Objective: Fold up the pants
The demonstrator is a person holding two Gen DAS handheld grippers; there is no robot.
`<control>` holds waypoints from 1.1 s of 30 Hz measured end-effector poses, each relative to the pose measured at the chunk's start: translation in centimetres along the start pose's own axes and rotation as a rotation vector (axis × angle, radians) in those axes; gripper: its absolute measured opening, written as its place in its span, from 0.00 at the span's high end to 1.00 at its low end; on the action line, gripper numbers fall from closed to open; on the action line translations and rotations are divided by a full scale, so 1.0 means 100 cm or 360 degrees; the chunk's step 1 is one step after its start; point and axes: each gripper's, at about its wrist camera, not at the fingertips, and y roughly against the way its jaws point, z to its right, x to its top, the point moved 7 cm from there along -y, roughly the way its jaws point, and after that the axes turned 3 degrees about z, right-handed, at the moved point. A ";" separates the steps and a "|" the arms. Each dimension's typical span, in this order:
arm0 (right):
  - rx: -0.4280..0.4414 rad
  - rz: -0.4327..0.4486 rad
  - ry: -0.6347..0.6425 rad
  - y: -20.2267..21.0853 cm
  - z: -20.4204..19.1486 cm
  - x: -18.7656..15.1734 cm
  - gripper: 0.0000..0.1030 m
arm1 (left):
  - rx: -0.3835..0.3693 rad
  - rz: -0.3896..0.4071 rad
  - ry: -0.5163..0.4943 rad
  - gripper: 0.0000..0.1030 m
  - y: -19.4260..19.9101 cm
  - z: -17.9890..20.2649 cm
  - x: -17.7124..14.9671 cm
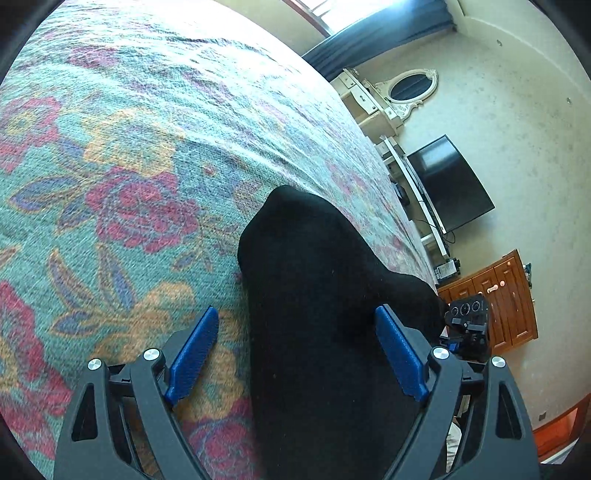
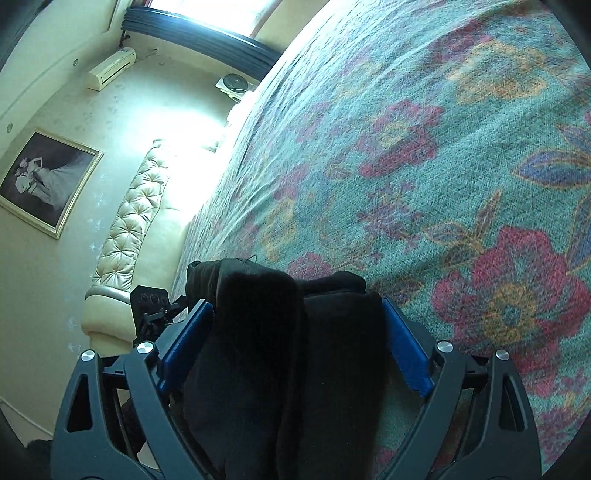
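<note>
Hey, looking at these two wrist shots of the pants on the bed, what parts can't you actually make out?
- Left wrist view: the lower end of the pants is cut off by the bottom edge, between the fingers of the left hand-held gripper.
- Right wrist view: the black fabric shows almost no seams or folds, and the right hand-held gripper hides its sides.
- Both views: how far the pants are folded cannot be told.
- Right wrist view: the window is washed out by glare.

The pants [image 1: 317,295] were plain black. The bedspread [image 1: 147,147] was teal with red and orange flowers (blue leaves too). Both grippers' pads [image 1: 194,350] were blue on black frames.
</note>
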 end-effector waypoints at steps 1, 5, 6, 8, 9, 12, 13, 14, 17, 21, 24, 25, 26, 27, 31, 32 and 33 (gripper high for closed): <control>0.0003 0.0019 -0.0008 0.001 0.001 0.003 0.12 | 0.0002 -0.0022 -0.0024 0.18 -0.003 0.002 0.003; 0.0041 0.0038 -0.0062 0.000 0.010 0.011 0.12 | 0.0013 -0.0092 -0.0104 0.16 -0.020 0.011 0.004; 0.0045 0.0025 -0.0056 -0.002 0.010 0.011 0.12 | 0.0012 -0.0106 -0.0114 0.15 -0.023 0.012 0.004; 0.0036 -0.0015 -0.0031 -0.008 0.005 0.011 0.11 | 0.0000 -0.0130 -0.0123 0.14 -0.028 0.014 0.007; 0.0034 -0.0041 -0.0016 -0.011 0.002 0.010 0.11 | -0.0006 -0.0142 -0.0118 0.13 -0.030 0.014 0.007; -0.0032 -0.0079 -0.0006 -0.018 0.003 0.008 0.40 | -0.0015 -0.0171 -0.0101 0.12 -0.030 0.014 0.005; -0.0056 -0.0087 -0.0044 -0.019 0.010 0.008 0.54 | -0.0018 -0.0171 -0.0099 0.12 -0.032 0.015 0.007; -0.0054 -0.0084 -0.0087 -0.018 0.017 0.008 0.61 | -0.0016 -0.0164 -0.0095 0.12 -0.032 0.015 0.007; 0.0001 -0.0071 -0.0096 -0.015 0.023 0.007 0.66 | 0.0033 -0.0163 -0.0105 0.12 -0.035 0.016 0.006; 0.0013 -0.0061 -0.0096 -0.012 0.026 0.005 0.66 | 0.0074 -0.0188 -0.0054 0.12 -0.039 0.017 0.010; 0.0017 -0.0056 -0.0094 -0.012 0.026 0.004 0.66 | 0.0066 -0.0186 0.0027 0.13 -0.040 0.013 0.016; 0.0018 -0.0051 -0.0093 -0.010 0.027 0.004 0.66 | 0.0075 -0.0179 0.0034 0.15 -0.039 0.012 0.017; 0.0021 -0.0045 -0.0091 -0.006 0.030 0.002 0.66 | 0.0113 -0.0169 0.0026 0.20 -0.039 0.011 0.017; 0.0026 -0.0040 -0.0089 -0.005 0.032 0.002 0.66 | 0.0174 -0.0170 -0.0003 0.29 -0.039 0.010 0.016; 0.0034 -0.0026 -0.0089 -0.003 0.034 0.001 0.66 | 0.0252 -0.0158 -0.0111 0.45 -0.038 0.009 0.014; 0.0032 -0.0026 -0.0089 -0.003 0.034 0.001 0.66 | 0.0242 -0.0150 -0.0099 0.48 -0.037 0.008 0.015; 0.0029 -0.0025 -0.0090 -0.003 0.034 0.001 0.66 | 0.0231 -0.0141 -0.0095 0.54 -0.037 0.007 0.014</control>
